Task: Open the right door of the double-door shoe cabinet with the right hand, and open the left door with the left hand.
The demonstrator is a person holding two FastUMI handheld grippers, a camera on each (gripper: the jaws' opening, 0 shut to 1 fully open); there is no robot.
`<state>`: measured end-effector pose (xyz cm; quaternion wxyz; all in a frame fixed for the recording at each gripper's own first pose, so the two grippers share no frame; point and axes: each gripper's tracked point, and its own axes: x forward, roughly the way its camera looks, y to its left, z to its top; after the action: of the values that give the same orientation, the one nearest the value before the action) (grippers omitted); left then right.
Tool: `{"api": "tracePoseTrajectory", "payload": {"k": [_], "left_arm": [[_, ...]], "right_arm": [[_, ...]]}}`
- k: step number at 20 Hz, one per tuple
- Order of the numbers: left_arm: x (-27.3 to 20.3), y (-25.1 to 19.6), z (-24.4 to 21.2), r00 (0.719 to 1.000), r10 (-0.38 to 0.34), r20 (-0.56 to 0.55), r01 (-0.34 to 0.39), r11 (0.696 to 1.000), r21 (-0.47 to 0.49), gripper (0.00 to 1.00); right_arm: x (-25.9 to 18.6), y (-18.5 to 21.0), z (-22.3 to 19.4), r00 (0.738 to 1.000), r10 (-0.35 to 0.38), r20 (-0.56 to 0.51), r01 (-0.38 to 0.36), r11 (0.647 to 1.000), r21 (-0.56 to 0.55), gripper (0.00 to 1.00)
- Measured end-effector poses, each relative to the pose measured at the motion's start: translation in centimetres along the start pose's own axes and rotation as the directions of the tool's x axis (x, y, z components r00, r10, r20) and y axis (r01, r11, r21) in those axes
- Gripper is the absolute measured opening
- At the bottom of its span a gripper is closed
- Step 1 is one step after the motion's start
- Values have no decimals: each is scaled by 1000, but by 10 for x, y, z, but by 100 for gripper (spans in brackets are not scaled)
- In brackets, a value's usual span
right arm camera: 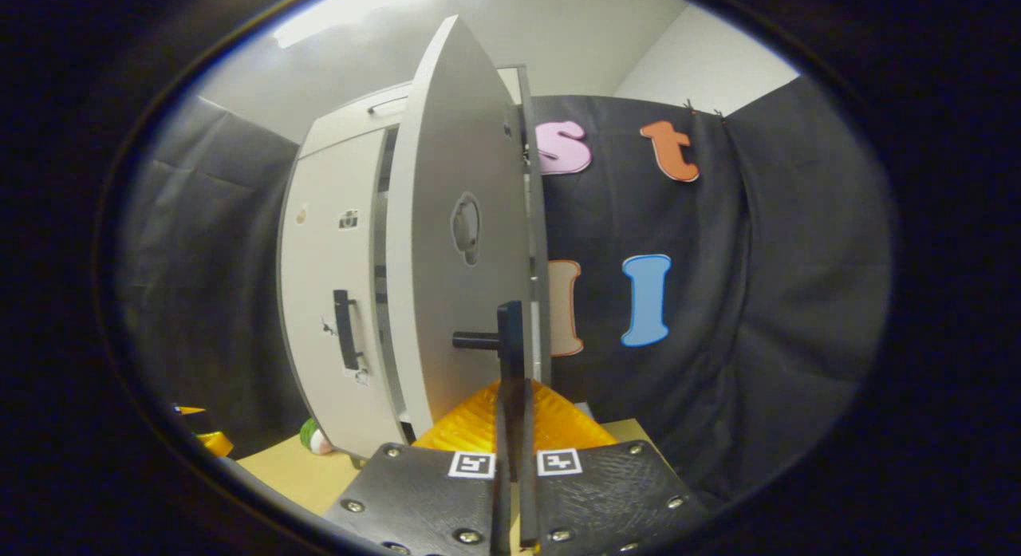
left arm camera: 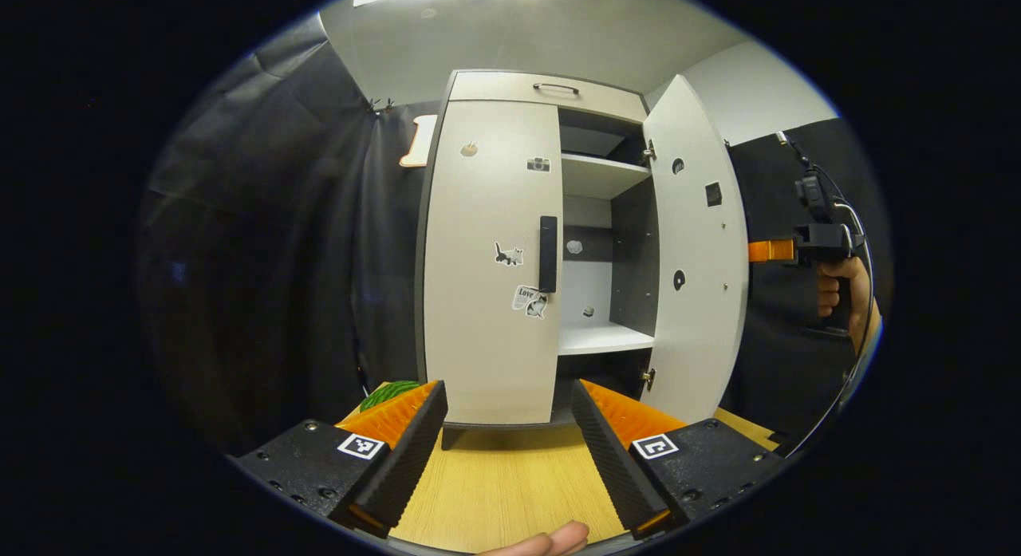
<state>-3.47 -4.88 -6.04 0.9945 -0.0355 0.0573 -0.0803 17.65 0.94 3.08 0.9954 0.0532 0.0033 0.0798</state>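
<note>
Gripping right door's handle (right arm camera: 510,341) edge-on: right gripper (right arm camera: 510,428) jaws clamped; left gripper (left arm camera: 506,428) jaws apart.

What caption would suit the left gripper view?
Open left tongs face the shoe cabinet's closed left door; its right door is swung open.

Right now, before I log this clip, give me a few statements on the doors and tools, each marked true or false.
1. The right door is swung open. True.
2. The left door is open too. False: it is shut.
3. The right tool is shut on the right door's handle. True.
4. The left tool grips the left door's handle. False: it is open, short of the door.
5. A shelf shows inside the cabinet. True.
</note>
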Motion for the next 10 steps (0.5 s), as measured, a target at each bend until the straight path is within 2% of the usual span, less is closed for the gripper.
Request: {"api": "tracePoseTrajectory", "payload": {"k": [2,3,4,6,8,10], "left_arm": [[1,-2,0,1000,-1,-1,1,1000,2,97],[2,-1,-1,1000,1,-4,-1,1000,2,97],[4,-1,-3,1000,2,-11,-2,1000,2,97],[6,-2,-6,1000,2,-22,-2,1000,-2,97],[9,3,-7,1000,12,-27,-12,1000,-2,97],[12,7,-7,999,25,-29,-25,1000,-1,97]], "right_arm": [[6,-28,3,999,-52,10,52,998,23,5],[4,-30,-1,1000,3,-5,-3,999,50,1],[3,-27,-1,999,53,1,-53,997,55,1],[8,-30,-1,996,90,27,-92,995,43,5],[7,-39,-3,998,35,43,-35,999,10,5],[-3,-50,-3,997,-31,69,33,999,-35,22]]}}
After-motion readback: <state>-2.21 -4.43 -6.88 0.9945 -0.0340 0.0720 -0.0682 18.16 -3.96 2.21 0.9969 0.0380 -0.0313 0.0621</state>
